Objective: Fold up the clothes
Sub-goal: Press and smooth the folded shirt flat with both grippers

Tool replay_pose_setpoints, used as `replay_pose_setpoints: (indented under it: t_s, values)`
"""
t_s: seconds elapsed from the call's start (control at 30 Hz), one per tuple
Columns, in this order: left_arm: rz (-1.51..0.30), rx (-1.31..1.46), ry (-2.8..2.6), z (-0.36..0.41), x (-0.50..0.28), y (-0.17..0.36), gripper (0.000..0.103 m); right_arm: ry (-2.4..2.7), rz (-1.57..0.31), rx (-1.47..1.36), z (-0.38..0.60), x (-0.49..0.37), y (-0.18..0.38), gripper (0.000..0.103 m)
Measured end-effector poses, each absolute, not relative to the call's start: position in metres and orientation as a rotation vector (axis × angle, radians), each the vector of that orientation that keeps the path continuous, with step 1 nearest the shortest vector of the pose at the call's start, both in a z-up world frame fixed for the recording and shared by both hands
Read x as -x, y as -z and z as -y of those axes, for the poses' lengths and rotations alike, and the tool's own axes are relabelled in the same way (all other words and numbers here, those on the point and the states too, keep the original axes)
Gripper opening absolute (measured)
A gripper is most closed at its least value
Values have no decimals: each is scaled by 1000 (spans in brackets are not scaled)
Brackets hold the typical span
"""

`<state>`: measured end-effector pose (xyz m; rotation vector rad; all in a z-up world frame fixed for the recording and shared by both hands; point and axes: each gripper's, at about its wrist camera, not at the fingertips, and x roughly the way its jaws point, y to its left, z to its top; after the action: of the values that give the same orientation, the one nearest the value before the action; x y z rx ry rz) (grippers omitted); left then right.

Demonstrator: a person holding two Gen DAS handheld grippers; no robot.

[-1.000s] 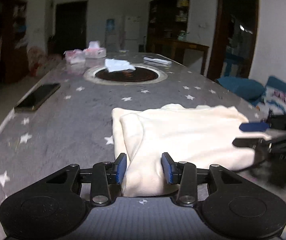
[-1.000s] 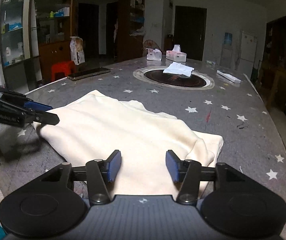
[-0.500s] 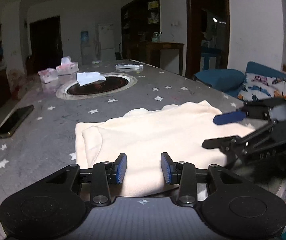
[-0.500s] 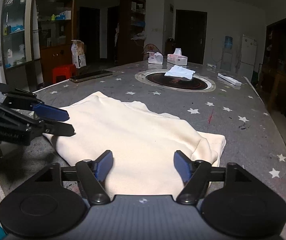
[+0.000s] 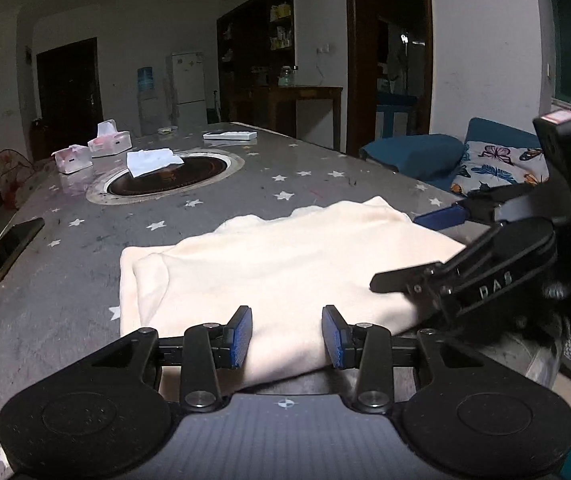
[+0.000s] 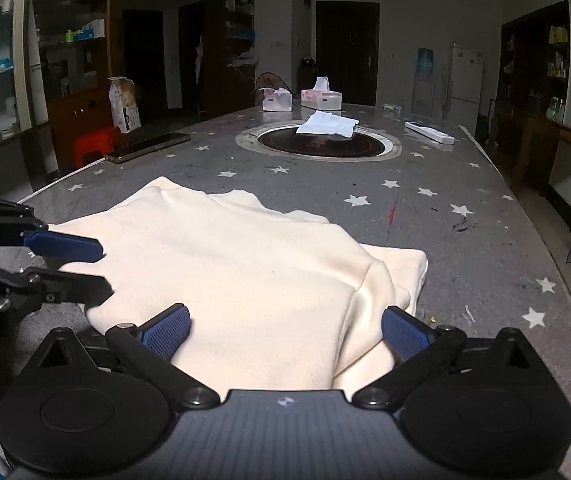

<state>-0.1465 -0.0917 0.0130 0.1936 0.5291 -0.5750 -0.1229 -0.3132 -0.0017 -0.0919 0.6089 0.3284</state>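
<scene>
The left gripper (image 5: 286, 336) stood part-open over the near edge of the folded cream garment (image 5: 277, 264), pads astride the cloth without pressing it. The right gripper (image 6: 283, 330) was opening wide, the garment's near edge between its pads but unpinched. Only the left view showed a blue sofa (image 5: 409, 152) with a butterfly cushion (image 5: 501, 164); only the right showed a red stool (image 6: 97, 144). The garment lay on a grey star-patterned table (image 6: 425, 216), tissue boxes (image 6: 321, 98) far back.
</scene>
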Motion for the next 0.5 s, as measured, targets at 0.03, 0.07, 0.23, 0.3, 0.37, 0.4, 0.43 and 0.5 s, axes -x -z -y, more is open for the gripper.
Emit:
replay_pose_setpoints:
  t_s: [0.03,0.07,0.23,0.3,0.37,0.4,0.43,0.5]
  values:
    - [-531,-195,576,91,148,-12,43,-330,-613,81,315,122,2,103]
    - [-531,-198,577,90,149,-12,43,-331,-618,67,316,122,2,103]
    - [-526,-181,580,90,152,-20,43,-327,-622,45,318,124,3,103]
    - [-511,-155,582,88,152,-26,43,-323,-620,37,319,124,3,103]
    - [-519,-149,563,87,149,-23,43,-323,-620,32,320,124,4,103]
    - [-523,-146,553,86,148,-22,43,-323,-620,31,320,124,4,103]
    - [-527,-144,544,85,146,-20,43,-322,-619,31,319,124,4,103]
    - [-539,-138,527,83,144,-15,44,-322,-619,31,319,124,4,103]
